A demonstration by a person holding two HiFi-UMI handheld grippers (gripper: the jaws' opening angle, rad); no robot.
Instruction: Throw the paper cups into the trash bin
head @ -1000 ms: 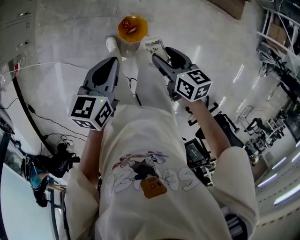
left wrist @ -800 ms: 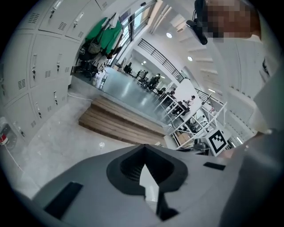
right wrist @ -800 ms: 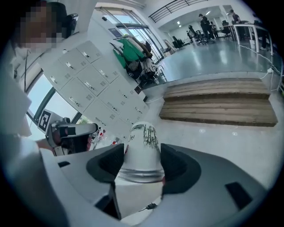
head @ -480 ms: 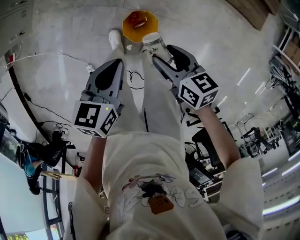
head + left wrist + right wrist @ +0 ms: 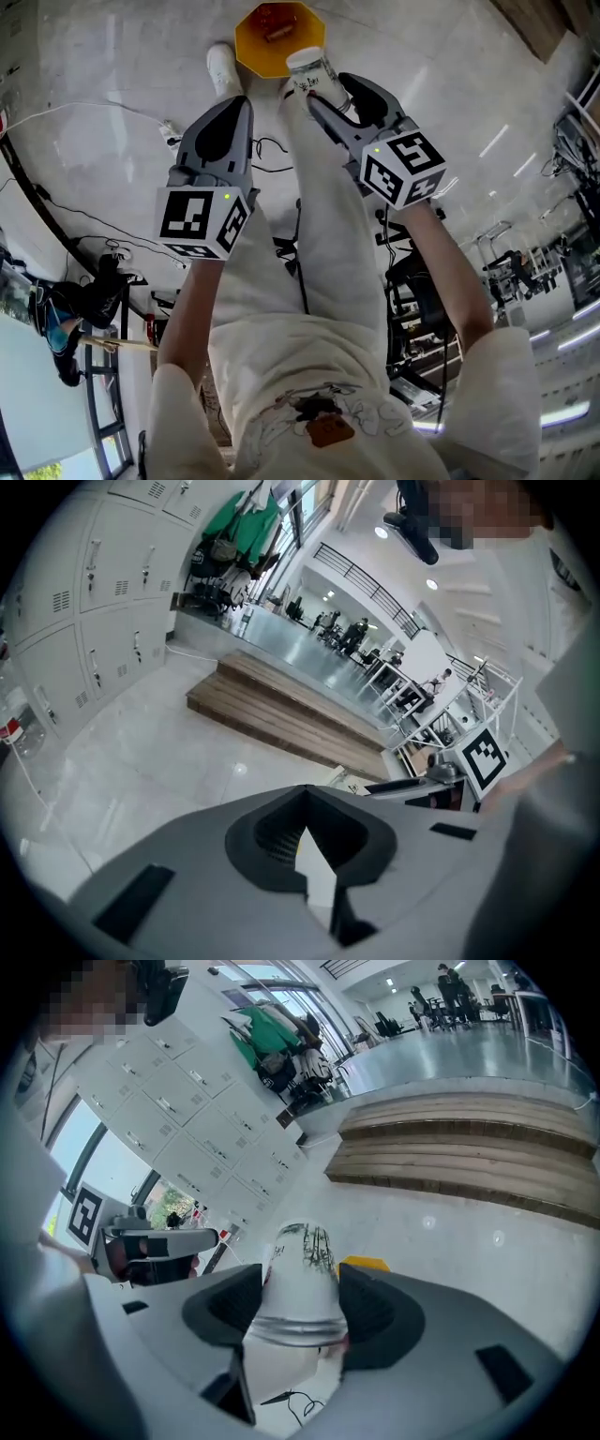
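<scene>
A white paper cup (image 5: 311, 73) with dark print is clamped between the jaws of my right gripper (image 5: 325, 94), its base pointing away from me. It hangs at the near right rim of the yellow octagonal trash bin (image 5: 265, 42), which stands on the floor with something red inside. In the right gripper view the cup (image 5: 300, 1283) fills the gap between the jaws, and a corner of the bin (image 5: 364, 1264) shows behind it. My left gripper (image 5: 217, 150) is held beside it, to the left, shut and empty. In its own view the left gripper (image 5: 307, 803) has its jaws together.
The person's white trouser legs and a white shoe (image 5: 222, 67) stand just before the bin. Black cables (image 5: 267, 150) trail over the pale floor. Wooden steps (image 5: 469, 1162) and grey lockers (image 5: 187, 1110) lie beyond. Chairs and equipment (image 5: 422, 281) crowd the right side.
Both grippers have travelled forward towards the bin. The cup, beside and short of the bin a second ago, now overlaps its near right rim. The right jaws keep their grip.
</scene>
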